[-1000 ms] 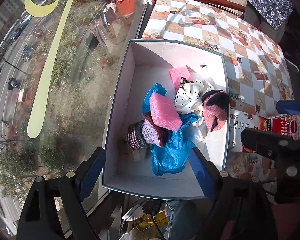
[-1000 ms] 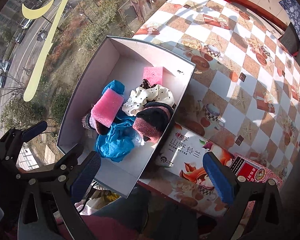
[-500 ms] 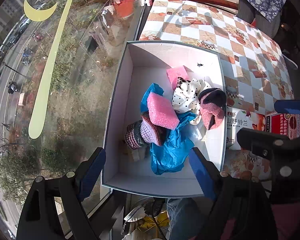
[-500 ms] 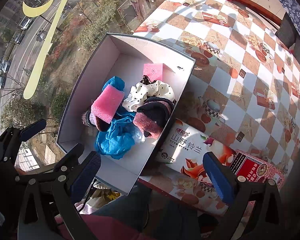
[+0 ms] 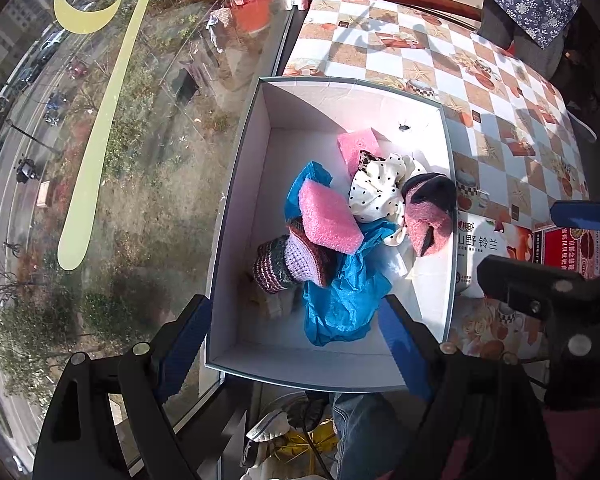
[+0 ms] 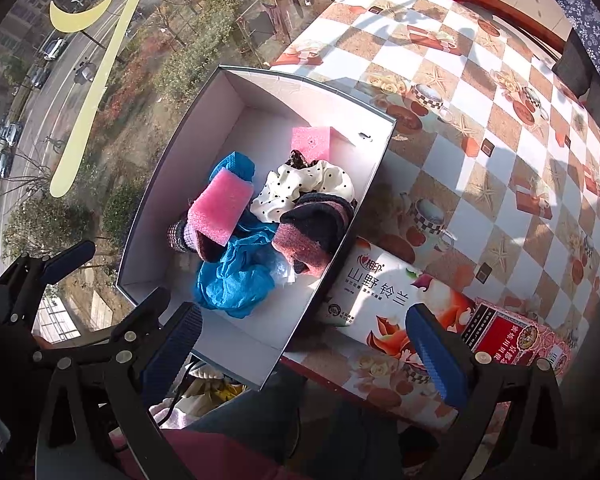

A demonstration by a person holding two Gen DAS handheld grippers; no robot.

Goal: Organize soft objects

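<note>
Both grippers are hovering above the white box (image 5: 236, 208), which is sitting at the window edge of the checkered table (image 5: 496, 92). The left gripper (image 5: 296, 340) is holding its jaws spread wide with nothing between them; the right gripper (image 6: 304, 340) is likewise spread and empty. The soft items are lying heaped inside the box: a pink sponge (image 5: 328, 220) on top of a striped knit sock (image 5: 276, 264) and blue cloth (image 5: 340, 292), with a polka-dot cloth (image 5: 376, 192), a second pink sponge (image 5: 358, 146) and a pink-black sock (image 5: 428, 212) toward the box's table side.

Judged procedure: nothing soft is showing outside the box, so the pile appears gathered; for any further tidying, be lowering one gripper straight over the top sponge, closing gently.

The right wrist view is showing the printed tissue pack (image 6: 396, 300) touching the box wall, plus a red carton (image 6: 516, 344); the left wrist view is showing only part of these
</note>
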